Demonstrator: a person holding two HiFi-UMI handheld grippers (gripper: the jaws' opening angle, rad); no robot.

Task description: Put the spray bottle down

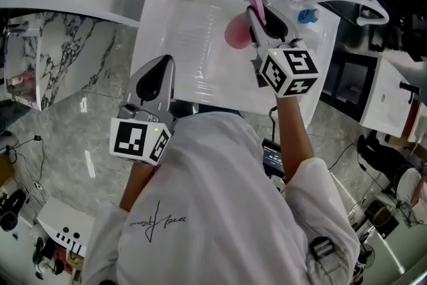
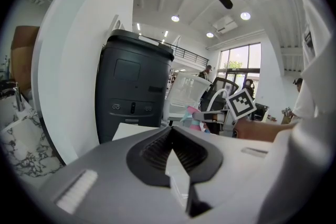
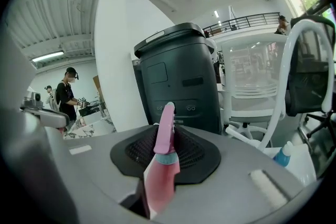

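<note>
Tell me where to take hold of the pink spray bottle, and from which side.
Take the pink spray bottle at its narrow upper part, just below the teal collar, where the right gripper is shut on it. Come in across its length, with one jaw on each side of that slim section. The rounded body looks wider and would probably be more likely to slip.

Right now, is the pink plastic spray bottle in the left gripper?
No, the pink plastic spray bottle is clamped in the right gripper; the left gripper holds nothing.
</note>
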